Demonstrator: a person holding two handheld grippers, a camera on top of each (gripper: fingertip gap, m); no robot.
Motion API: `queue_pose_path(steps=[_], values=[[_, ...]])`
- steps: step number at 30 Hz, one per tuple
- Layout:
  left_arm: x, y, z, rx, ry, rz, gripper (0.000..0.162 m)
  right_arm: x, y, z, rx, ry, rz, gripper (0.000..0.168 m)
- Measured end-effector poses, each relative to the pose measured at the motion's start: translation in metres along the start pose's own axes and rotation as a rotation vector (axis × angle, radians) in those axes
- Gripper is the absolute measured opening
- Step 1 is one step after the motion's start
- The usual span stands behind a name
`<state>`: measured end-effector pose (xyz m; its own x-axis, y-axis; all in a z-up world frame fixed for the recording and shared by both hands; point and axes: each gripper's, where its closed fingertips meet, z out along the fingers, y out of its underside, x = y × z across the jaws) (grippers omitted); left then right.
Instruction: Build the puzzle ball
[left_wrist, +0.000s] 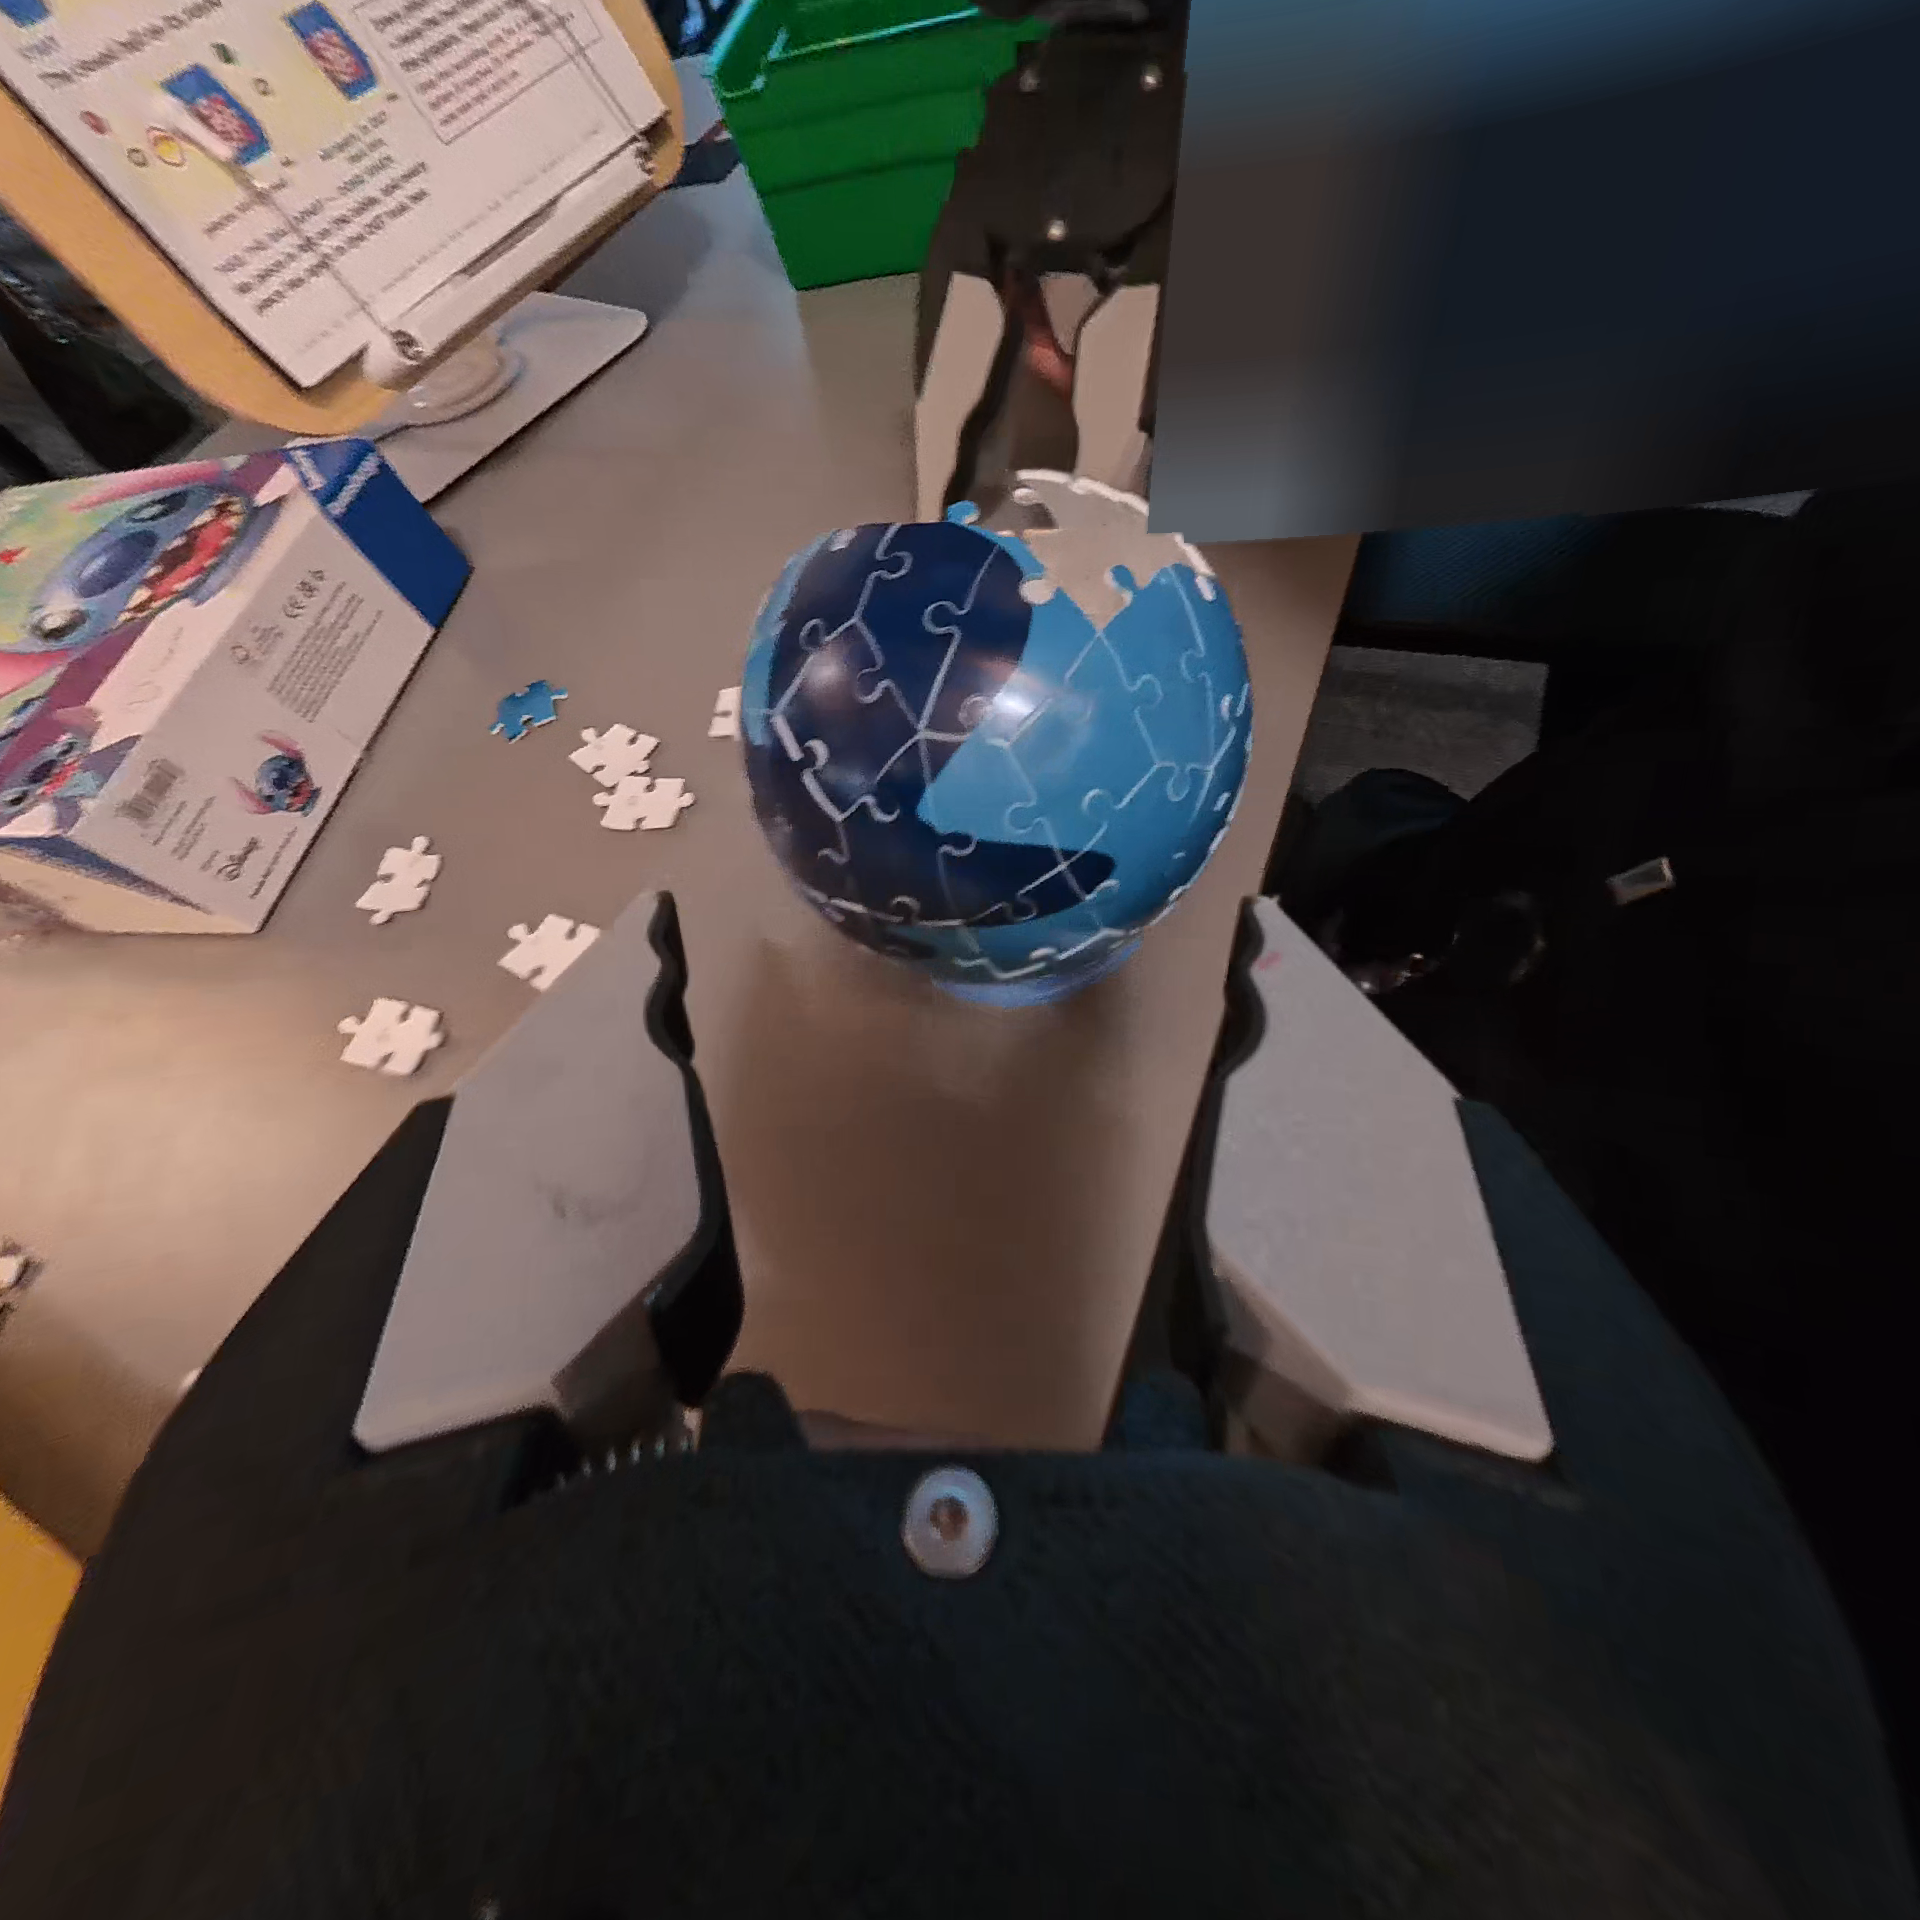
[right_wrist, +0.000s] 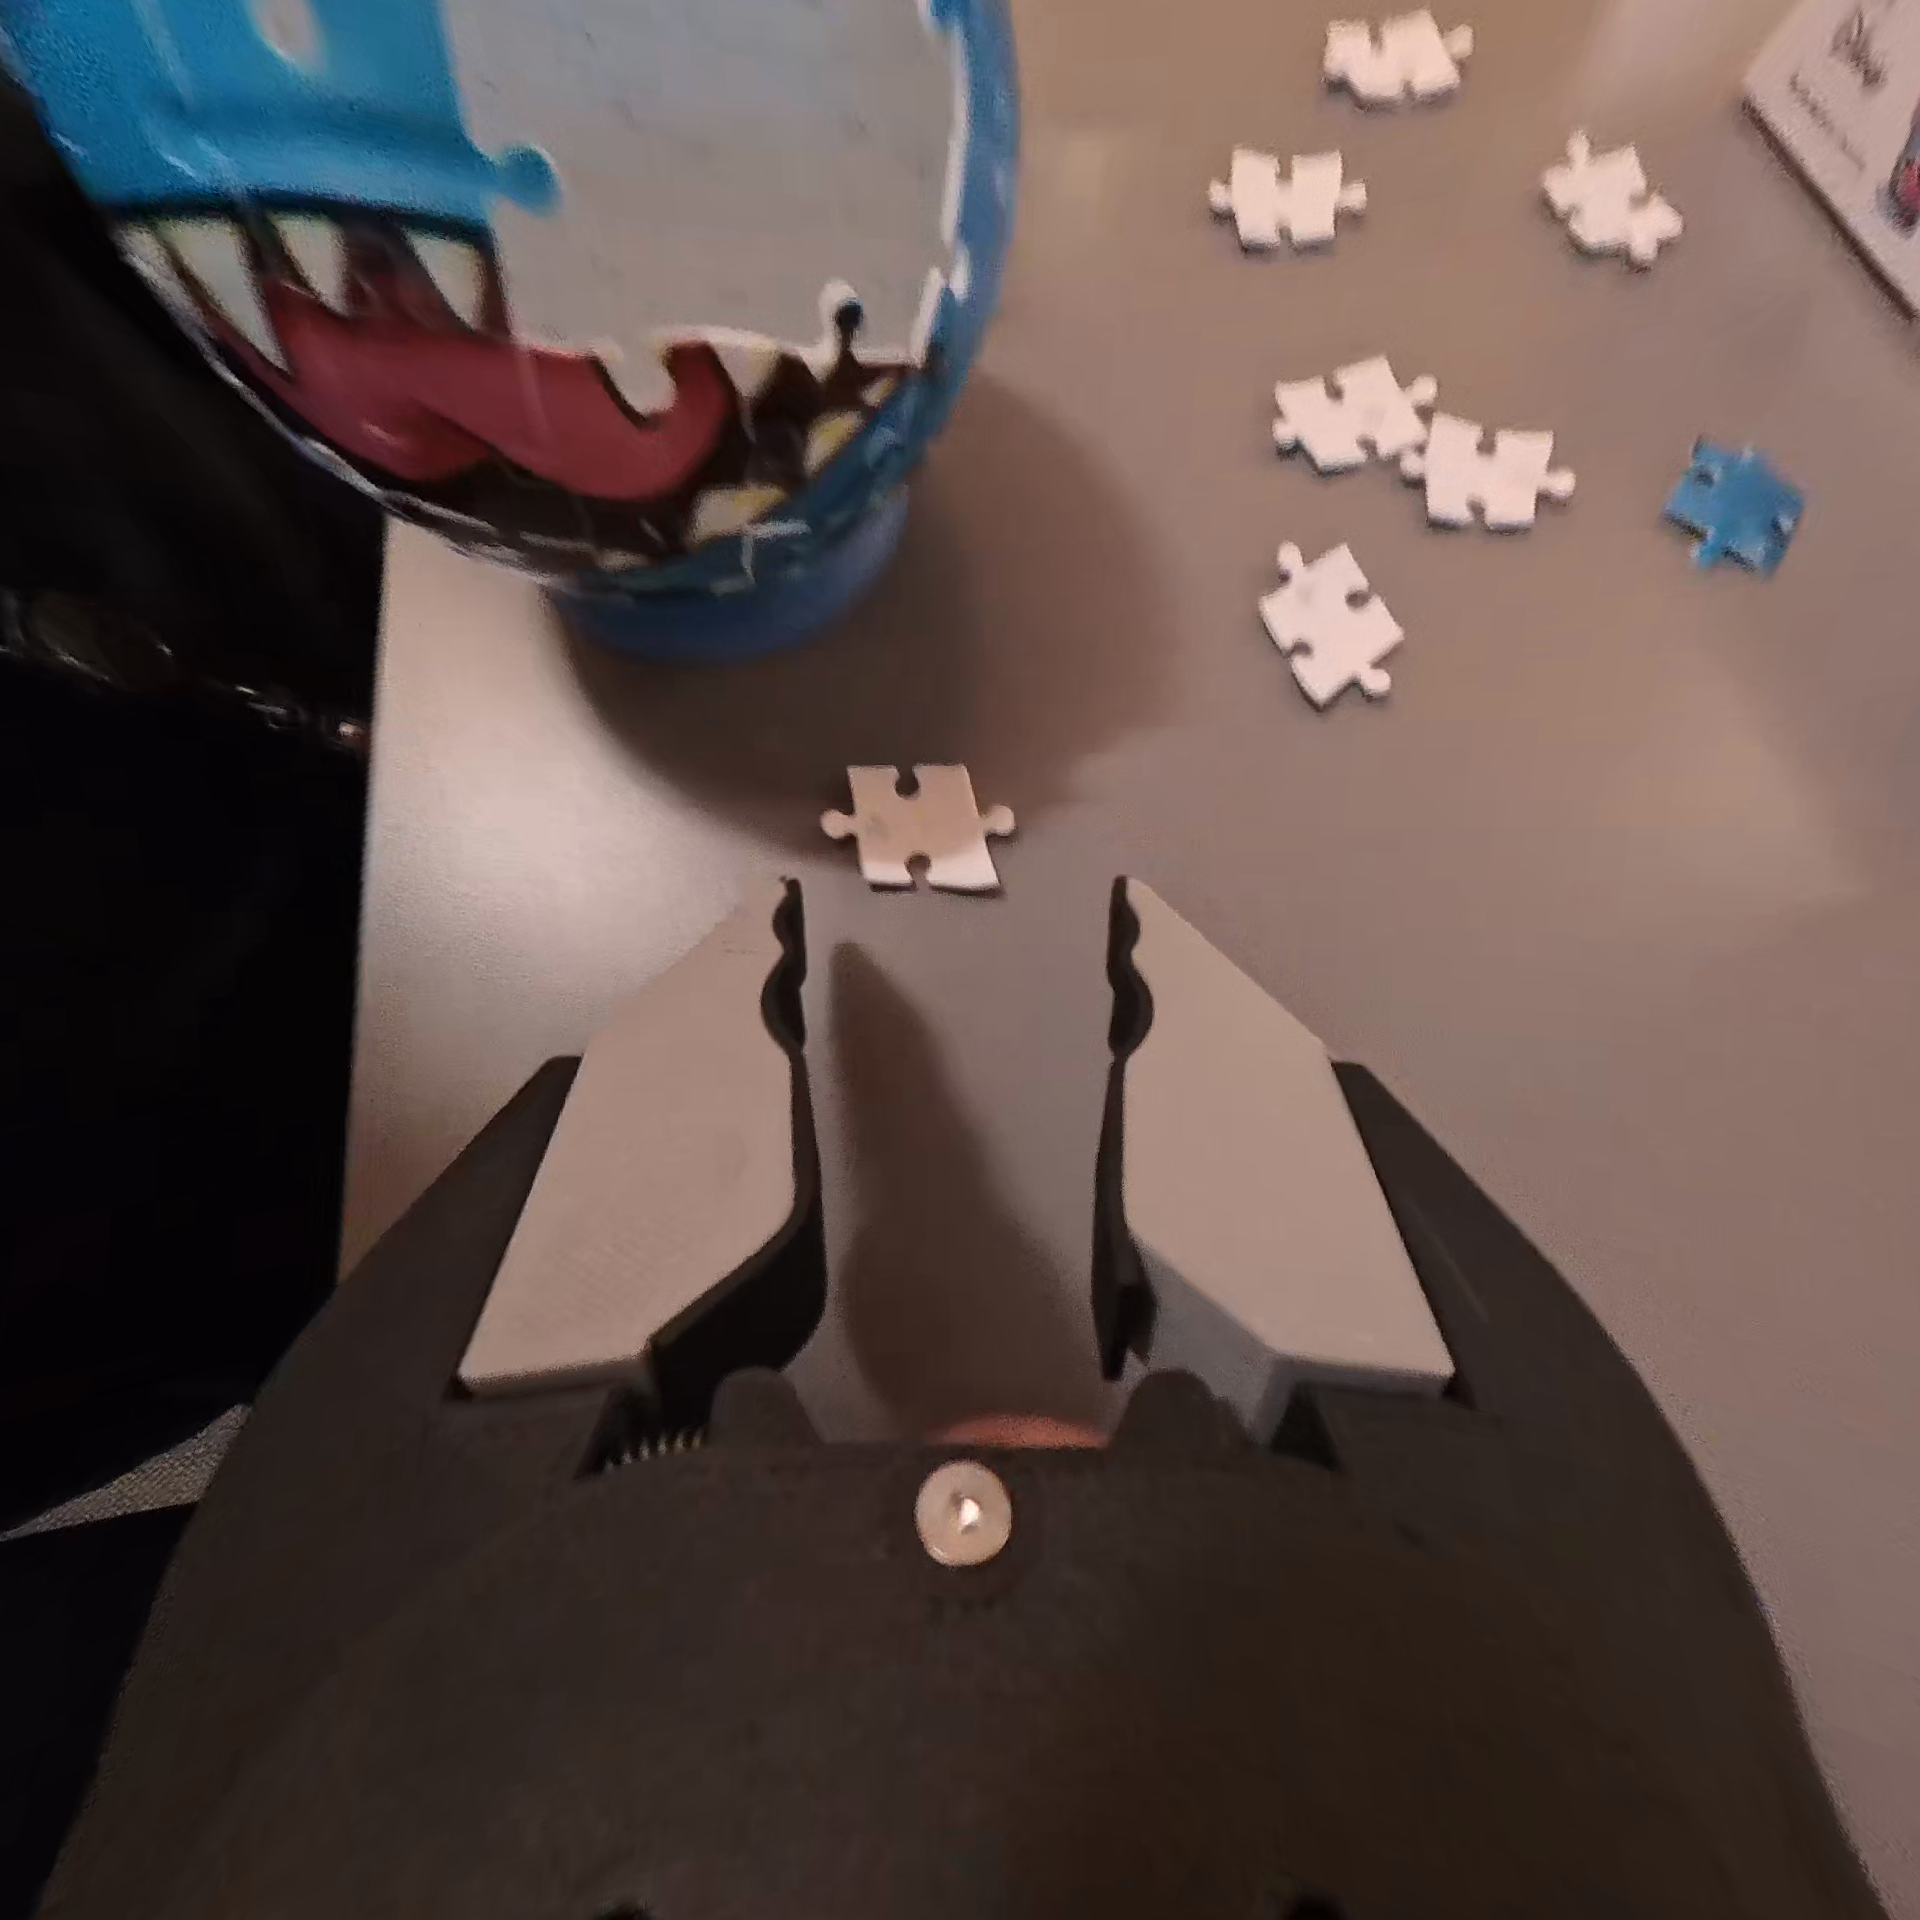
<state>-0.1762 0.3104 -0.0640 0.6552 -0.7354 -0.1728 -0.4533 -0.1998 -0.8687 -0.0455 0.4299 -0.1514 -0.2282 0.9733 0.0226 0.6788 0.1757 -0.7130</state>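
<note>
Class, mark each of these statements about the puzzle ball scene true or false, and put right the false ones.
1. The puzzle ball is complete. False: a gap with jagged edges is open near its top.
2. The right tongs are open, with a white piece lying just ahead of their tips. True.
3. The left tongs are shut on a blue piece. False: they are open and hold nothing.
4. Only one loose blue piece shows on the table; the other loose pieces show white. True.
5. The puzzle box sits on top of the ball. False: it rests on the table beside the loose pieces.
</note>
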Motion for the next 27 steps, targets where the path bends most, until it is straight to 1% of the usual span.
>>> queue_pose_path(steps=[1, 3, 4, 6, 8, 11, 13, 15, 18, 20, 23, 24, 25, 27], values=[[-0.004, 0.001, -0.003, 0.001, -0.010, -0.009, 0.102, 0.002, 0.003, 0.003, -0.023, 0.009, 0.008, 0.053], [-0.008, 0.000, -0.007, 0.007, -0.002, -0.039, 0.101, -0.002, 0.007, 0.012, -0.060, -0.014, 0.026, 0.054], [-0.010, -0.002, -0.008, 0.014, 0.004, -0.050, 0.101, 0.000, 0.003, 0.016, -0.050, -0.003, 0.029, 0.053], [-0.012, -0.010, -0.009, 0.023, 0.029, -0.067, 0.098, 0.001, -0.001, 0.020, -0.046, 0.003, 0.029, 0.044], [-0.016, -0.022, -0.009, 0.026, 0.043, -0.069, 0.093, 0.003, -0.003, 0.022, -0.049, 0.013, 0.024, 0.025], [-0.027, -0.047, -0.007, 0.020, 0.064, -0.072, 0.086, 0.002, -0.004, 0.023, -0.064, 0.035, -0.011, 0.025], [-0.034, -0.066, -0.001, 0.015, 0.096, -0.064, 0.081, 0.009, -0.006, 0.022, -0.077, 0.105, -0.050, 0.025], [-0.044, -0.080, 0.012, -0.012, 0.116, -0.062, 0.073, 0.016, -0.013, 0.017, -0.062, 0.167, -0.093, 0.024], [-0.062, -0.089, 0.043, -0.103, 0.124, -0.055, 0.070, 0.031, -0.033, 0.001, -0.003, 0.313, -0.180, 0.024], [-0.065, -0.094, 0.066, -0.151, 0.180, -0.068, 0.066, 0.039, -0.051, -0.014, 0.045, 0.412, -0.231, 0.024], [-0.067, -0.095, 0.099, -0.218, 0.255, -0.095, 0.060, 0.047, -0.073, -0.032, 0.088, 0.539, -0.315, 0.024], [-0.070, -0.094, 0.109, -0.240, 0.258, -0.100, 0.057, 0.048, -0.079, -0.037, 0.101, 0.572, -0.337, 0.024], [-0.072, -0.092, 0.118, -0.258, 0.268, -0.104, 0.057, 0.049, -0.084, -0.041, 0.117, 0.596, -0.356, 0.024], [-0.067, -0.092, 0.131, -0.277, 0.339, -0.145, 0.050, 0.050, -0.092, -0.045, 0.142, 0.631, -0.376, 0.024]])
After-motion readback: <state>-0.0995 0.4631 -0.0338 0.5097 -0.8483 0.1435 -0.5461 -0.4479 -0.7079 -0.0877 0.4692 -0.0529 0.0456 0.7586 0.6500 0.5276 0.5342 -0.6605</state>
